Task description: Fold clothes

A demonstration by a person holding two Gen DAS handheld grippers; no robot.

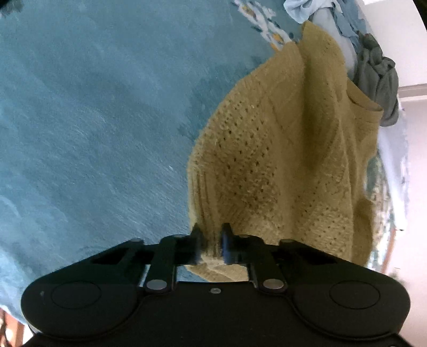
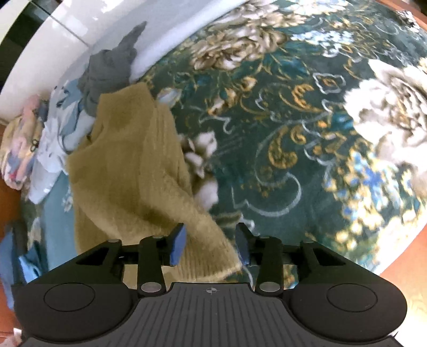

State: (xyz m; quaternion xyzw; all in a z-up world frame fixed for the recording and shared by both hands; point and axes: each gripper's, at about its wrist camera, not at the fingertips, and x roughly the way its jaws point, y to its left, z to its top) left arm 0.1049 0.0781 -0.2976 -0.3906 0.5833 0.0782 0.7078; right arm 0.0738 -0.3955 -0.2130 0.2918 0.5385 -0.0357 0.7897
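A mustard-yellow knitted sweater (image 1: 280,160) lies on a teal blanket (image 1: 93,120). My left gripper (image 1: 212,243) is shut on the sweater's ribbed edge, with knit bunched between its fingers. In the right wrist view the same sweater (image 2: 128,173) stretches away to the left over a dark green floral blanket (image 2: 293,133). My right gripper (image 2: 210,243) is open, its blue-padded fingers (image 2: 178,244) standing on either side of a ribbed corner of the sweater, not closed on it.
A grey garment (image 1: 379,77) and pale blue clothes (image 1: 307,10) lie heaped beyond the sweater by a white wall. The heap also shows in the right wrist view, with the grey garment (image 2: 109,69) and floral fabrics (image 2: 24,144). The blanket's edge and an orange floor (image 2: 405,269) lie to the right.
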